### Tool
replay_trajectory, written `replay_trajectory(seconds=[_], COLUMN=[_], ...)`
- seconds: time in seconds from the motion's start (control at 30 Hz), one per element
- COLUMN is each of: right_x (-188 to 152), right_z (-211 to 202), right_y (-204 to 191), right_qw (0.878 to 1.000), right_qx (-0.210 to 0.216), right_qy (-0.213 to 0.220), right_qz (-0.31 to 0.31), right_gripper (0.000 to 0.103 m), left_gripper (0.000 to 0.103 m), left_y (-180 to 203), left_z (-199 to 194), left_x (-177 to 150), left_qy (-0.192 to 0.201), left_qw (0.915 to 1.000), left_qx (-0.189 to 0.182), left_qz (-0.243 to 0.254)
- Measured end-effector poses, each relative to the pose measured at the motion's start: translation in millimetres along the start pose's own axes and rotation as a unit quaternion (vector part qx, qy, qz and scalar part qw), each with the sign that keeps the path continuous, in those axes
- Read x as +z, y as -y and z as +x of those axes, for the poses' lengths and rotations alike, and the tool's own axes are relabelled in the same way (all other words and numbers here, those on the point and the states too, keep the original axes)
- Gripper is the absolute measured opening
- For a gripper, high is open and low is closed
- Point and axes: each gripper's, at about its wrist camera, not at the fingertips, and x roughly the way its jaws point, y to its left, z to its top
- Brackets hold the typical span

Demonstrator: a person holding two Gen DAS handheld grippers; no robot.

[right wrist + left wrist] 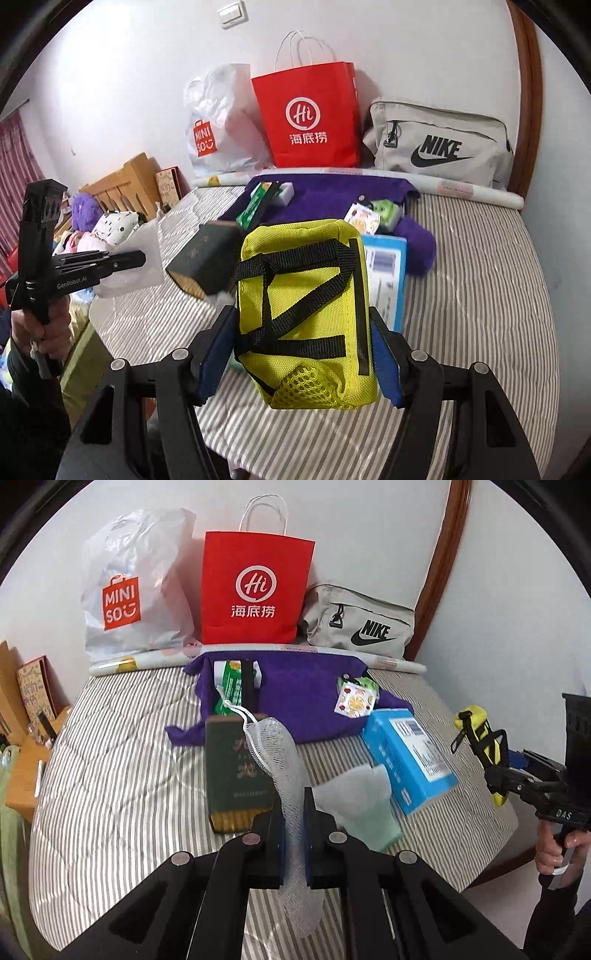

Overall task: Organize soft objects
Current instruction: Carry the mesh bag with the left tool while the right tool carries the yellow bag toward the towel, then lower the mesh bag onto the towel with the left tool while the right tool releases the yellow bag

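Fingers [277, 843] of the left gripper pinch a white mesh net pouch [280, 768] while the right gripper's fingers [212, 354] clamp a yellow fabric pouch with black straps [306, 314] above the striped bed [480, 295].

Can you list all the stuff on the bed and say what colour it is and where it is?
plastic bag: 1, white with an orange logo, back left against the wall
paper bag: 1, red, back middle
sports bag: 1, grey, back right
purple cloth: 1, spread mid-bed under small packets
dark box: 1, dark green, on the striped bed cover
blue box: 1, light blue, right of the cloth
mesh net: 1, white, pinched in the left hand-held gripper
yellow pouch: 1, yellow with black straps, clamped in the right hand-held gripper
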Motion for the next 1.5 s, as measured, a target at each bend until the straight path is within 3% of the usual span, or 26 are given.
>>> replay_trajectory(seconds=[0.4,0.9,1.2,1.5], right_x=[74.2,135.9,171.2,176.2], right_z=[50.2,126.3,171.2,222.3], right_y=[14.9,40.2,70.8,86.5], right_qw=[1.000,1.000,0.997,0.994], right_qx=[-0.006,-0.019,-0.055,-0.055], right_qy=[0.000,-0.013,-0.044,-0.094], right_qz=[-0.013,0.000,0.000,-0.003], right_gripper=[0.067,0.067,0.067,0.067], left_gripper=[0.007,0.007,0.007,0.007], left_y=[-16.5,-30.7,-41.7,-48.0], left_z=[32.9,95.9,139.8,185.1], left_x=[50.8,104.7,122.9,133.5], left_qy=[-0.006,-0.025,-0.044,-0.080], left_qw=[0.9999,0.9995,0.9987,0.9953], left_qx=[0.015,-0.007,-0.016,-0.046], left_qz=[-0.001,-0.015,-0.017,-0.029])
